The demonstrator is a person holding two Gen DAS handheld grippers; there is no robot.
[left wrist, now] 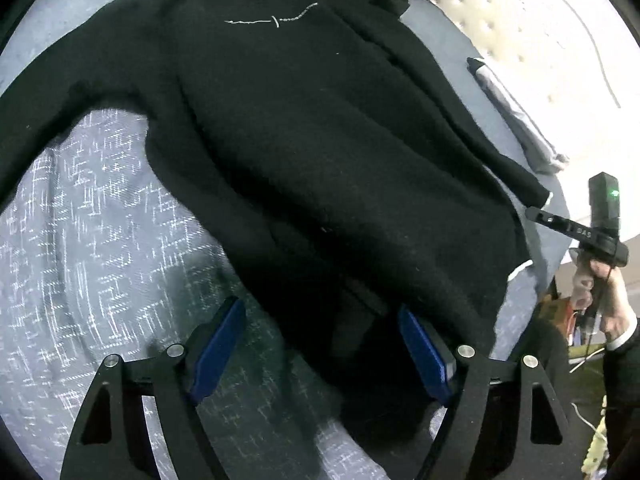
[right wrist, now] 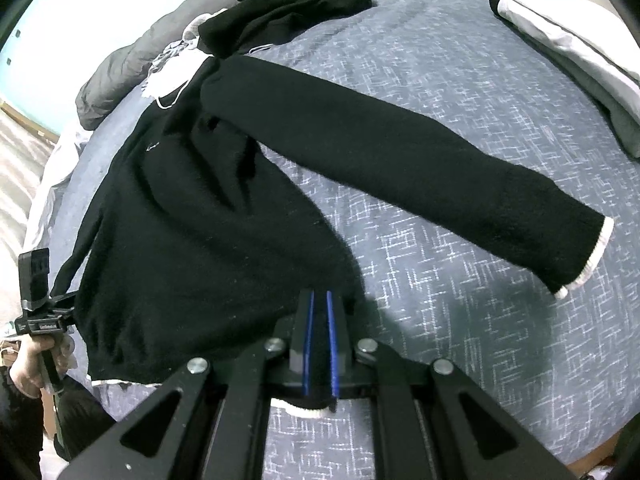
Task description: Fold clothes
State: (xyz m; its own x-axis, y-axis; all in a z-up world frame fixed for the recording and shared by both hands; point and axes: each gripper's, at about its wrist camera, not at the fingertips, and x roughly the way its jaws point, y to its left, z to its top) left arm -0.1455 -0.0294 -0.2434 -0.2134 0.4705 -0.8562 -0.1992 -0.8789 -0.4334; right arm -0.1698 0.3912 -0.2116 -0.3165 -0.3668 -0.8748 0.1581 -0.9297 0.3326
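Black knit fills the gap between the right tongs [right wrist: 320, 340], whose blue pads are clamped on the hem corner of the sweater [right wrist: 208, 248]; white trim peeks out just beneath them. The left tongs [left wrist: 322, 352] stand wide, their pads either side of the other hem corner but not pressing it. Beyond both, the sweater lies face up on the grey patterned bed [right wrist: 440, 280], one sleeve [right wrist: 400, 168] stretched away from the right tongs, collar farthest off. Past that sit a heap of dark clothes [right wrist: 296, 4] and a folded pale garment [right wrist: 572, 44].

My worry: if the left tongs close short, they may pinch only the top layer, and the fold would drag crooked. The thin white chest print [left wrist: 272, 20] is too small to read.
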